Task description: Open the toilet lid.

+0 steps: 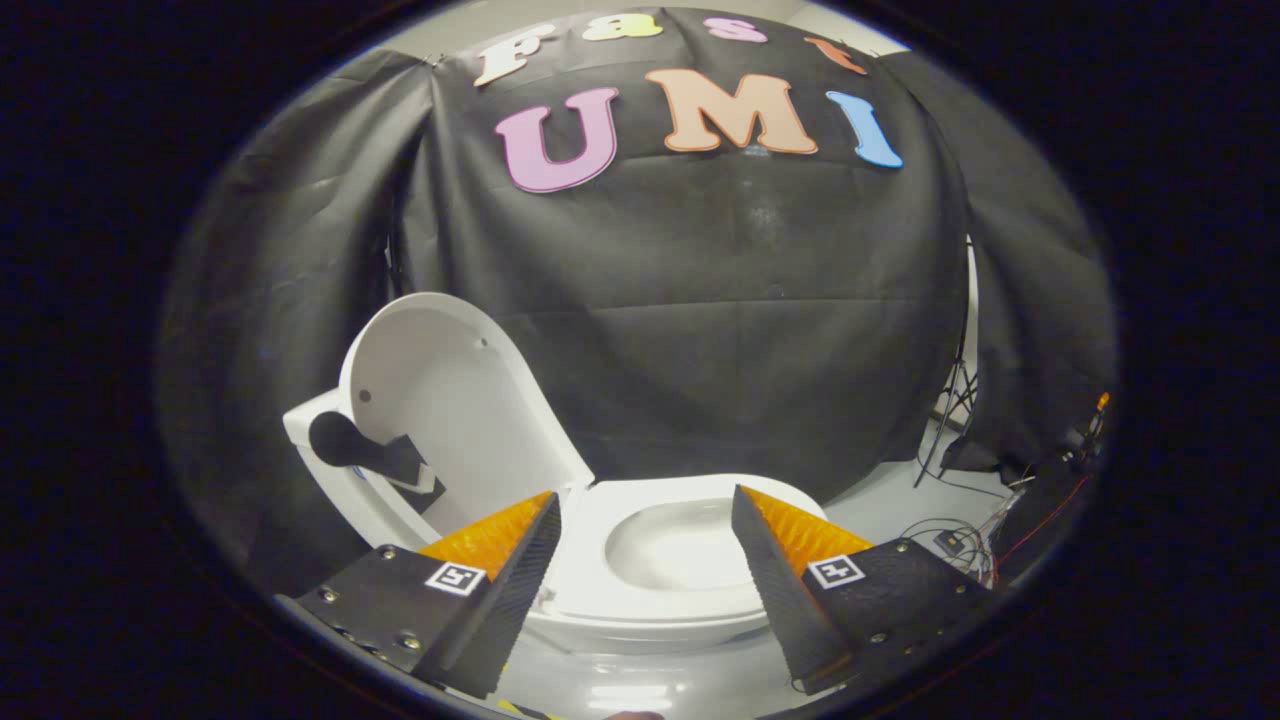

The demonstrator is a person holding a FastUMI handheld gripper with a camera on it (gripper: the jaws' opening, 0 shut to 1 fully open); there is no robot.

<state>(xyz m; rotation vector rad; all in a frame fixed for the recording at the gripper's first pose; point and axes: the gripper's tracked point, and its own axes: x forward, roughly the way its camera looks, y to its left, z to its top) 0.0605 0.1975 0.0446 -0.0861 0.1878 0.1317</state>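
The toilet lid (455, 400), smooth glossy white plastic with a rounded oval outline, stands raised at centre left of the frame, leaning back toward the draped black cloth wall (720, 330). Lower centre, the oval seat (600, 560) rings the bowl (680, 545). The tongs (645, 520) are spread wide, holding nothing, each finger carrying a small square black-and-white marker.

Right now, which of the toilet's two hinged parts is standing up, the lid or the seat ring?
The lid is up, leaning back against the tank. The seat ring lies flat on the bowl, beyond the open gripper, which holds nothing.
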